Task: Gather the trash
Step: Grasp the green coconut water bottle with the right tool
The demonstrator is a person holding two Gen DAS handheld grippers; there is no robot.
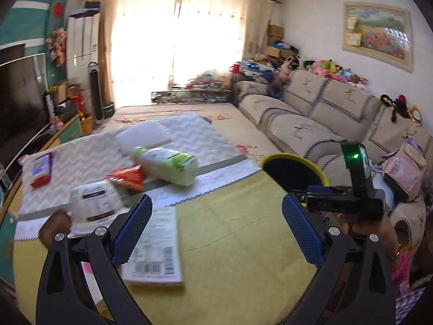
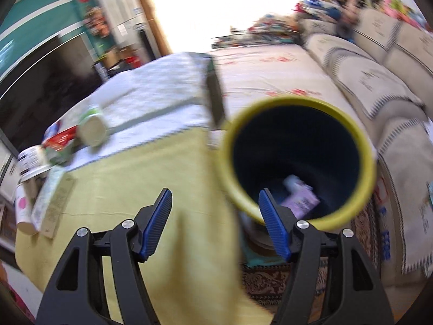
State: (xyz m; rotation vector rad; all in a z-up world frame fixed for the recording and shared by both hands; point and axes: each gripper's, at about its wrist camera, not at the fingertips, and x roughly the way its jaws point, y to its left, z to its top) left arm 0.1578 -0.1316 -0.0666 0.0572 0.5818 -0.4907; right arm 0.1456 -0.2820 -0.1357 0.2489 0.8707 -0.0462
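On the yellow tablecloth, taking the trash bin as landmark, the litter lies well to its left. Farthest left is a red-and-white packet, then a white cup with dark label bands, its print too blurred to read. Next comes a red snack wrapper, touching a green-and-white tissue pack. A flat printed paper showing a barcode lies nearer the bin; its text is illegible. The left gripper hovers over that paper, fingers wide apart and empty. The right gripper hangs at the bin's left rim, fingers spread, holding nothing. Inside the bin lies what seems a pale purple package.
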